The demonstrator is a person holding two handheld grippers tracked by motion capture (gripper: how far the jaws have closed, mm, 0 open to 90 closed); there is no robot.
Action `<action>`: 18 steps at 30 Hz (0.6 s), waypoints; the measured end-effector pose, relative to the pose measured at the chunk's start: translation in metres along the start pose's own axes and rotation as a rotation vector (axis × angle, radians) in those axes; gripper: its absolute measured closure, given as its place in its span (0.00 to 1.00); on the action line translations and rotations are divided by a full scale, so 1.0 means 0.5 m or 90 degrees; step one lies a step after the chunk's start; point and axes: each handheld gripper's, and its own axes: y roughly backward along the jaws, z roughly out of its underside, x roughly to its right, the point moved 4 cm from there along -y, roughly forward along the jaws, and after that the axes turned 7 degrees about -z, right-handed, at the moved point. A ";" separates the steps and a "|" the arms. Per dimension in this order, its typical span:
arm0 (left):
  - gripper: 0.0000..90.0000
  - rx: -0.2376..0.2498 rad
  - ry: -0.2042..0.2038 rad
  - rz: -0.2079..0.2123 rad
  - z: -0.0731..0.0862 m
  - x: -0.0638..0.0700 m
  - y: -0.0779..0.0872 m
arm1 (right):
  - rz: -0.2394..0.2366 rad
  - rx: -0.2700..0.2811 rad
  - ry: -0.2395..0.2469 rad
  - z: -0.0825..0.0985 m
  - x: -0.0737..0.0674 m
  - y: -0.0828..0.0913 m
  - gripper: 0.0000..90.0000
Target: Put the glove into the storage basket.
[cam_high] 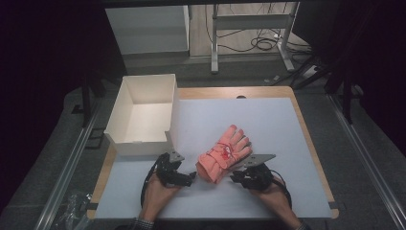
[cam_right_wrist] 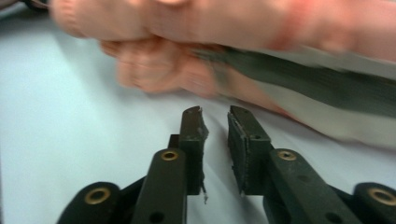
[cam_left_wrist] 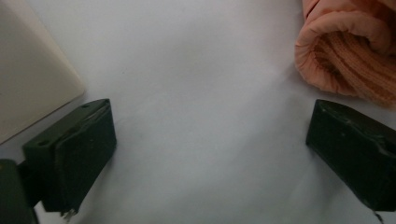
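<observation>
A pair of salmon-pink winter gloves [cam_high: 225, 153] lies stacked on the white mat [cam_high: 277, 124], fingers pointing away and cuffs toward the person. My left gripper [cam_high: 191, 178] rests just left of the cuffs, jaws wide open over bare mat. In the left gripper view [cam_left_wrist: 210, 149] nothing sits between the jaws, and a ribbed glove cuff [cam_left_wrist: 345, 60] lies beyond the right jaw. My right gripper [cam_high: 234, 178] sits at the right side of the cuffs. In the right gripper view [cam_right_wrist: 215, 112] its jaws stand a narrow gap apart with nothing between them, just short of the blurred glove [cam_right_wrist: 187, 28].
An open white box [cam_high: 125, 98] stands at the table's back left; its corner [cam_left_wrist: 28, 84] is close to my left jaw. The wooden table edge [cam_high: 311, 143] borders the mat. Beyond the table are desk legs and cables on the floor.
</observation>
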 end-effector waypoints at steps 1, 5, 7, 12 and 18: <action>0.05 -0.001 -0.005 0.005 0.001 -0.003 0.003 | 0.010 0.002 -0.003 0.004 0.008 0.009 0.81; 0.05 0.004 0.009 0.042 -0.004 -0.014 0.022 | 0.048 0.011 -0.027 0.022 0.041 0.048 0.73; 0.04 0.011 0.013 0.056 -0.012 -0.020 0.035 | 0.072 0.013 -0.037 0.030 0.057 0.064 0.69; 0.02 0.017 0.013 0.088 -0.036 -0.019 0.059 | 0.121 0.016 -0.046 0.043 0.086 0.091 0.58; 0.00 0.009 -0.029 0.116 -0.086 0.004 0.091 | 0.190 0.024 -0.073 0.061 0.138 0.121 0.39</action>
